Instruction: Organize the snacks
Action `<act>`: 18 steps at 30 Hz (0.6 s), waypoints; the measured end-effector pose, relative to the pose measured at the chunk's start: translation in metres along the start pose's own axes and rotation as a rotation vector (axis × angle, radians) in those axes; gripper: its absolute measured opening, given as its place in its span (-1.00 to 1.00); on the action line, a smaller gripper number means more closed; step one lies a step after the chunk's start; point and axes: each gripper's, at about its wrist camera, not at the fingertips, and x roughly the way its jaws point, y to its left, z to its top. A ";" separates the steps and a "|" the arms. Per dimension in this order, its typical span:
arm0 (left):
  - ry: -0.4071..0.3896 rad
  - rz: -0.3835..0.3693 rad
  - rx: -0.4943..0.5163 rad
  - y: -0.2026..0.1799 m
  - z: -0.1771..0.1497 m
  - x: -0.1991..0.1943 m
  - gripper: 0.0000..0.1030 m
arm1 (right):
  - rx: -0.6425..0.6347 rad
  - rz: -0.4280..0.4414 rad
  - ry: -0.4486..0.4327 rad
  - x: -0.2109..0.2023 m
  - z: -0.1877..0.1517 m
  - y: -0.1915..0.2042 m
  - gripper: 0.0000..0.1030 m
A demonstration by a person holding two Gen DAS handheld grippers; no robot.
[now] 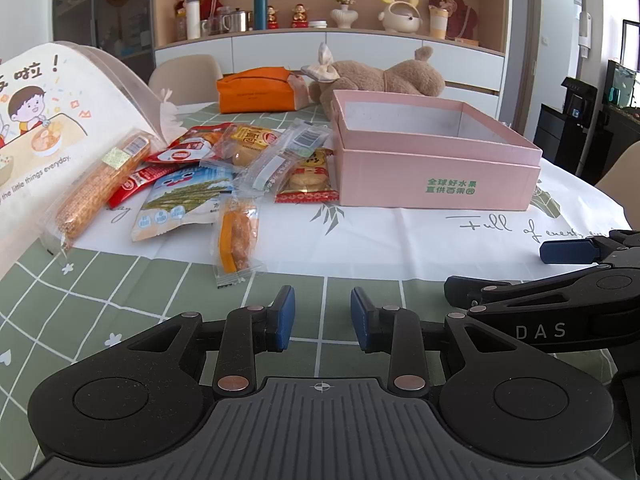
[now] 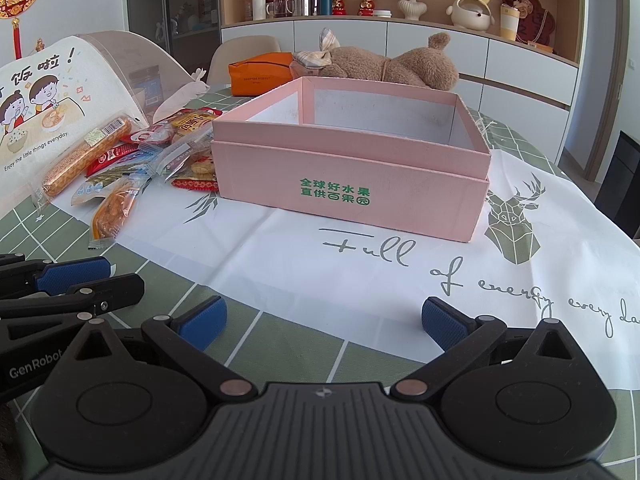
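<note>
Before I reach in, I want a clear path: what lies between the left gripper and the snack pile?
Only bare tablecloth. In the left wrist view, the left gripper hangs open short of the nearest orange snack packet, with nothing between.

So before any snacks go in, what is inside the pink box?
The pink box looks empty: only bare grey inner walls show. Its floor is hidden behind the near wall, so something flat could lie there unseen. The snacks lie outside, beside it.
</note>
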 end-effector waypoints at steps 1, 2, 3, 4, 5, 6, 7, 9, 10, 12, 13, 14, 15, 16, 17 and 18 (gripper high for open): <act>0.000 0.000 0.000 0.000 0.000 0.000 -0.32 | 0.000 0.000 0.000 0.000 0.000 0.000 1.00; 0.000 0.000 0.000 0.000 0.000 0.000 -0.32 | 0.000 0.000 0.000 0.000 0.000 0.000 1.00; 0.000 0.000 0.000 0.000 0.000 0.001 -0.32 | 0.000 0.000 0.000 0.000 0.000 0.000 1.00; 0.000 0.000 0.000 0.000 0.000 0.001 -0.32 | 0.000 0.000 0.000 0.000 0.000 0.000 1.00; 0.000 0.000 0.000 0.000 0.000 0.001 -0.32 | 0.000 0.000 0.000 0.000 0.000 0.000 1.00; 0.000 0.000 0.000 0.000 0.000 0.001 -0.32 | 0.000 0.000 0.000 0.000 0.000 0.000 1.00; 0.000 0.000 0.000 0.000 0.000 0.002 -0.32 | 0.000 0.000 0.000 0.000 0.000 0.000 1.00; 0.000 0.000 0.000 0.000 0.000 0.002 -0.32 | 0.000 0.000 0.000 0.000 0.000 0.000 1.00; 0.000 0.000 0.000 0.000 0.000 0.002 -0.32 | 0.000 0.000 0.000 0.000 0.000 0.000 1.00; 0.000 0.000 0.000 -0.001 0.000 0.003 -0.32 | 0.000 0.000 0.000 0.000 0.000 0.000 1.00; 0.000 0.000 0.000 -0.001 0.000 0.003 -0.32 | 0.000 0.000 0.000 0.000 0.000 0.000 1.00; 0.000 0.000 0.000 -0.001 0.001 0.003 -0.32 | 0.000 0.000 0.000 0.000 0.000 0.000 1.00; 0.000 0.000 0.000 -0.001 0.001 0.003 -0.32 | 0.000 0.000 0.000 0.000 0.000 0.000 1.00; 0.000 0.000 0.000 -0.001 0.001 0.004 -0.32 | 0.000 0.000 0.000 0.000 0.000 0.000 1.00; 0.000 0.000 0.000 -0.001 0.001 0.004 -0.32 | 0.000 0.000 0.000 0.000 0.000 0.000 1.00; 0.000 0.000 -0.001 -0.001 0.001 0.004 -0.32 | 0.000 0.000 0.000 0.000 0.000 0.000 1.00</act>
